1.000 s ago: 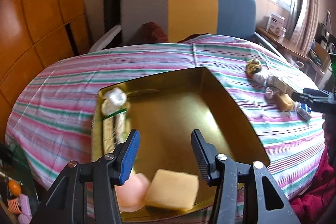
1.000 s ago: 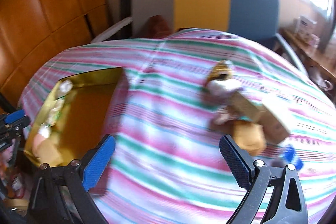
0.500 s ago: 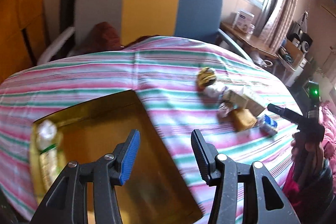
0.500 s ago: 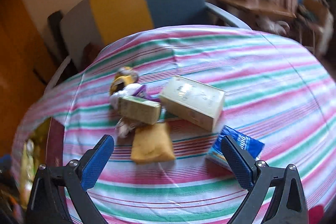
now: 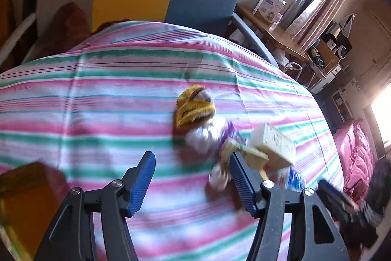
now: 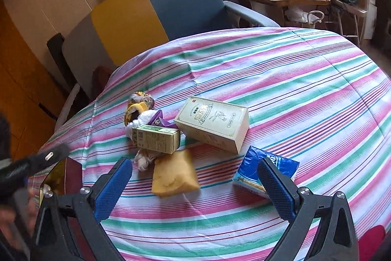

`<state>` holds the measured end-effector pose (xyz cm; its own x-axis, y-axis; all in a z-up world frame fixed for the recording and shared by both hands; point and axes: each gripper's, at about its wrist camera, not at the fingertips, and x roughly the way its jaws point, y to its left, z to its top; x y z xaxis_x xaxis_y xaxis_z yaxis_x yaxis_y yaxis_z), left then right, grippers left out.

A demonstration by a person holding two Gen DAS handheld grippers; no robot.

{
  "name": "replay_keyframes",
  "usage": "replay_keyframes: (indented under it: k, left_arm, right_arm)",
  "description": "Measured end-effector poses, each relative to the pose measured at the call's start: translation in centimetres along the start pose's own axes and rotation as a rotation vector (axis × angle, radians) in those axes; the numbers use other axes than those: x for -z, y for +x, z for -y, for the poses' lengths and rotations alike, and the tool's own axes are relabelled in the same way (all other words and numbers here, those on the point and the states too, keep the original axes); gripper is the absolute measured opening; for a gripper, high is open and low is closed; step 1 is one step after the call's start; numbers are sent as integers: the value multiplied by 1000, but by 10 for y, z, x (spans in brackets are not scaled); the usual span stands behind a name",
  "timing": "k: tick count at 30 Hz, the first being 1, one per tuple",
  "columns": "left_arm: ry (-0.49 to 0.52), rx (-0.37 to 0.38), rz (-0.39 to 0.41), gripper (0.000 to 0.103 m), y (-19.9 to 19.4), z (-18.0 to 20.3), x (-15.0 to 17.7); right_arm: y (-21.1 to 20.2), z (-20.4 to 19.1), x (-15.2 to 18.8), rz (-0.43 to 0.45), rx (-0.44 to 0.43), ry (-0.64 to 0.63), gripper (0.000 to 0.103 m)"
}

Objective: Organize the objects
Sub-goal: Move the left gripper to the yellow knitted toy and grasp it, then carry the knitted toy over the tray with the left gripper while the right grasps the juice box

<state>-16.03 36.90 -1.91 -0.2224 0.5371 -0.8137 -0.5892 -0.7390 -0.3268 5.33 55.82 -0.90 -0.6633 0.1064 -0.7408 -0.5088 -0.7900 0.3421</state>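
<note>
Judging by how things lie, we are partway through the tidying. A gold tin (image 6: 61, 175) sits at the near left edge of the tabletop (image 6: 305, 80), and we cannot tell from here what it holds. Well to its right a cluster waits on the striped cloth: a large cream box (image 6: 212, 124), a small green-and-cream carton (image 6: 156, 138) touching a purple-and-white wrapper (image 6: 158, 120), a yellow patterned packet (image 6: 136, 107) at the far side, a tan pouch (image 6: 173, 175) nearer us, and a blue tissue pack (image 6: 264, 170) to the right.

Our left hand-held gripper (image 5: 190, 180) hangs over bare cloth just left of the cluster, its jaws opening with nothing between them. Our right hand-held gripper (image 6: 195, 185) is released too, jaws spread wide over the tan pouch and touching nothing.

So six loose items, as far as we can count, remain to be gathered; the pouch, framed between the right jaws, looks the likeliest next pick.
</note>
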Motion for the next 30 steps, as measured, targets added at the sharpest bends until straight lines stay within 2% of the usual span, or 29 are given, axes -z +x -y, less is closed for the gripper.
replay_keyframes:
  k: [6,11,16,18,19,20,21,26,30]
  left_arm:
    - [-27,44,-26,67,48,4,-35]
    - [-36,58,-51,70,80,9,-52]
    - [-63,28,-89,70,117,6,-61]
    - [-92,7,-135,59,133,0,-59]
    - [-88,-8,-141,47,135,-2,-57]
    - [-78,-9,-115,40,130,-3,-55]
    - [-85,22,-114,37,126,-6,-52]
    - [-98,20,-53,37,85,-22,-31]
    - [-59,-25,-11,37,43,-23,-5]
  right_arm:
    - [2,1,-1,-20,-25,14,103]
    - [2,4,-2,-25,-42,33,103]
    - [3,6,-3,-30,-59,52,103]
    - [4,5,-3,-32,-61,50,103]
    - [5,5,-3,-32,-60,47,103]
    - [6,5,-3,-33,-59,45,103]
    - [6,6,-3,-33,-59,42,103]
    - [4,4,-4,-18,-63,25,103]
    - [6,3,-4,-23,-59,20,103]
